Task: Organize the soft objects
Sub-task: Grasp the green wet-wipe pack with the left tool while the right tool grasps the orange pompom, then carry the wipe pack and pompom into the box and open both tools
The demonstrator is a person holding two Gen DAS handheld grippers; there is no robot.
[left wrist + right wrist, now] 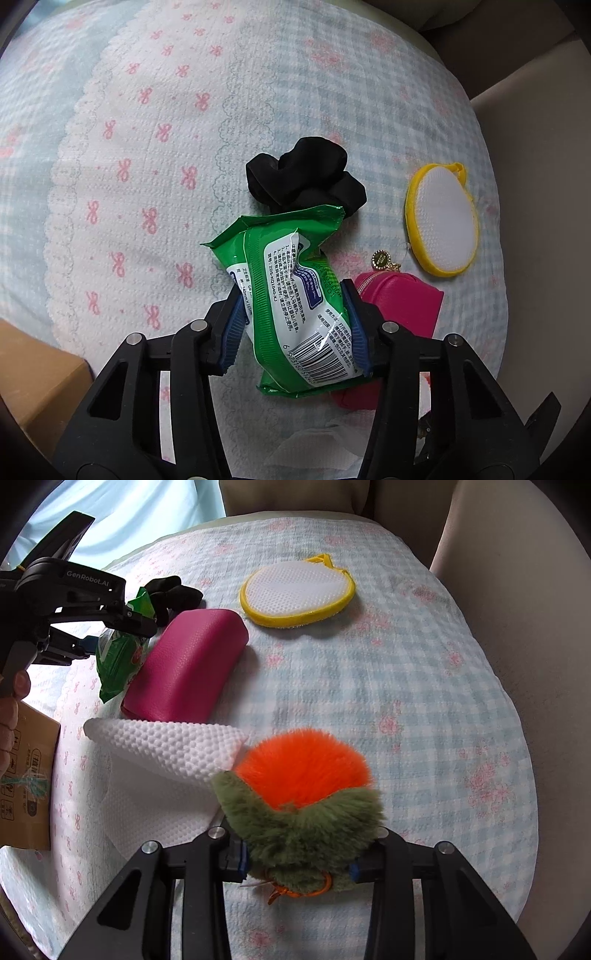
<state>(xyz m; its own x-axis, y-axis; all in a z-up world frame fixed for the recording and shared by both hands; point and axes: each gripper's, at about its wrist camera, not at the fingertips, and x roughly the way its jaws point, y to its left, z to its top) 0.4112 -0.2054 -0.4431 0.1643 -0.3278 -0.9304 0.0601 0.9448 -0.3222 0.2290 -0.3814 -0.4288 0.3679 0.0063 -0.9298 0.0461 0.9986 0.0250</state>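
The left gripper (122, 627) carries the raised lettering "GenRobot.AI" along its black body, readable from the right wrist view. The green wipes pack (295, 314) it grips shows a white back panel of small Chinese print, a barcode near its lower end and the line "140mm×165mm" along one edge; the rest is too small to read. A brown cardboard box (27, 775) at the left edge bears printed handling symbols and some characters I cannot make out.

Everything lies on a quilted bedspread (406, 686) — pale blue check on one part, white with pink bows on the other — with beige upholstery (517, 590) rising beyond it and a pale blue curtain-like cloth behind.

The left jaws are closed on the wipes pack, blue pads pressing its two long sides so the pack creases between them. Just past its far end sits a black scrunchie (306, 177); a magenta pouch (399, 299) with a gold zip charm lies beside and partly under it, and a yellow-rimmed mesh sponge (441, 225) lies further right, apart from the pouch.

The right gripper (297, 864) is clamped on the green base of an orange-and-green plush toy (303, 786) — the orange tuft points away from the jaws. A white dimpled cloth (162, 760) lies just left of the toy.
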